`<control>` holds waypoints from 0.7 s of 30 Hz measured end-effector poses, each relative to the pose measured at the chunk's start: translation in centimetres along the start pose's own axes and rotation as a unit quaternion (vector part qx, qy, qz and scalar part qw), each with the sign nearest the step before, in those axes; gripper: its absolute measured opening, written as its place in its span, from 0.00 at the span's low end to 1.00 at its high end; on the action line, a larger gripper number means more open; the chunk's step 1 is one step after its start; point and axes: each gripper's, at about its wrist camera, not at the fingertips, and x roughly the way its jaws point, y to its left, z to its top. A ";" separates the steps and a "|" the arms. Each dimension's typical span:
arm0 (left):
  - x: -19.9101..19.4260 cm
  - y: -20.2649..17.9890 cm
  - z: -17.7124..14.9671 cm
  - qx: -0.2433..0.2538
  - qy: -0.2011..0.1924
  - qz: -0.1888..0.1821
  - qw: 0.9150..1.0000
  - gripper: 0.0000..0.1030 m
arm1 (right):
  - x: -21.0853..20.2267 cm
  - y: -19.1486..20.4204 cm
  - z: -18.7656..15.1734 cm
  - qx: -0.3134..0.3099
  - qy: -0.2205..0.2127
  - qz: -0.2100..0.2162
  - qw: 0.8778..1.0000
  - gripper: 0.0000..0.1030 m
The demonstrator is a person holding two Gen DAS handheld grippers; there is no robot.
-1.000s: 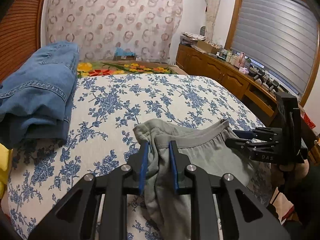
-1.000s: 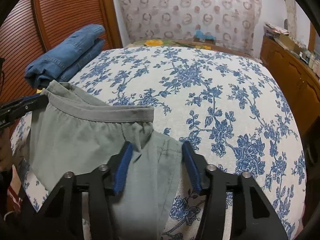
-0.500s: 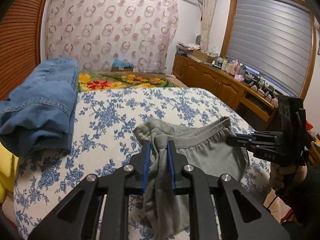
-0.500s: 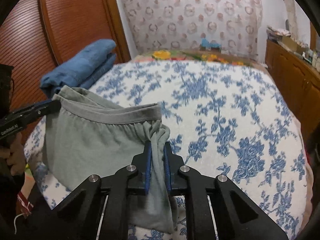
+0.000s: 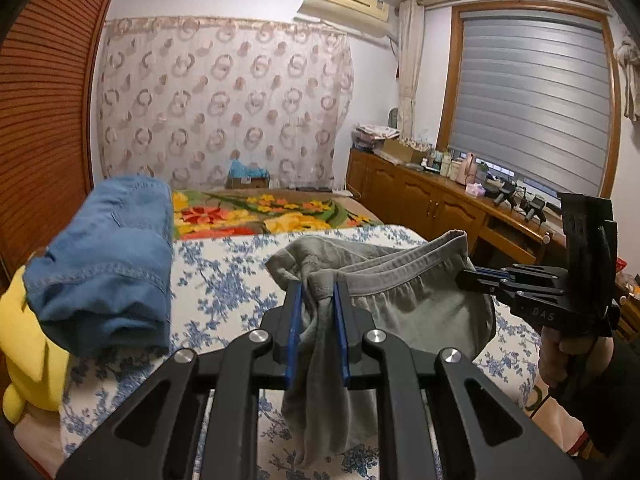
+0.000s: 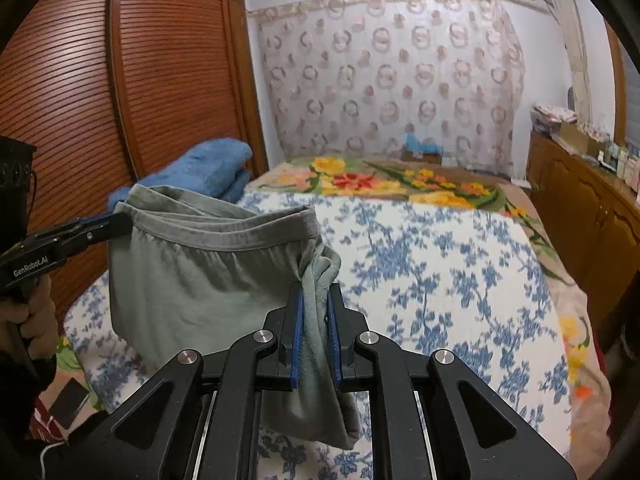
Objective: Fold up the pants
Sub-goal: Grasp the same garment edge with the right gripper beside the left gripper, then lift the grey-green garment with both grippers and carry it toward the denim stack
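Now the grey-green cotton pants (image 5: 404, 304) hang by the waistband between both grippers, above the bed with the blue-flowered white cover (image 6: 440, 264).

The left gripper (image 5: 317, 320) is clenched on one bunched waistband corner, the right gripper (image 6: 316, 328) on the other; a second ago the right jaws stood wide around loose cloth and have since clamped. Both ends have lifted, so the waistband sits higher against the room. Folded blue denim jeans (image 5: 108, 256) lie beside the brown louvred wardrobe door (image 6: 120, 80).
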 end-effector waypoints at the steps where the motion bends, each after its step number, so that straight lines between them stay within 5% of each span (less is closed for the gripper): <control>1: -0.3 0.1 0.2 0.001 -0.003 0.001 1.000 0.13 | -0.2 0.2 0.2 -0.003 -0.003 0.001 1.000 0.08; 21: -1.7 3.0 0.5 0.000 -0.014 0.036 0.999 0.13 | 1.9 3.1 3.8 -0.049 -0.017 0.028 0.998 0.08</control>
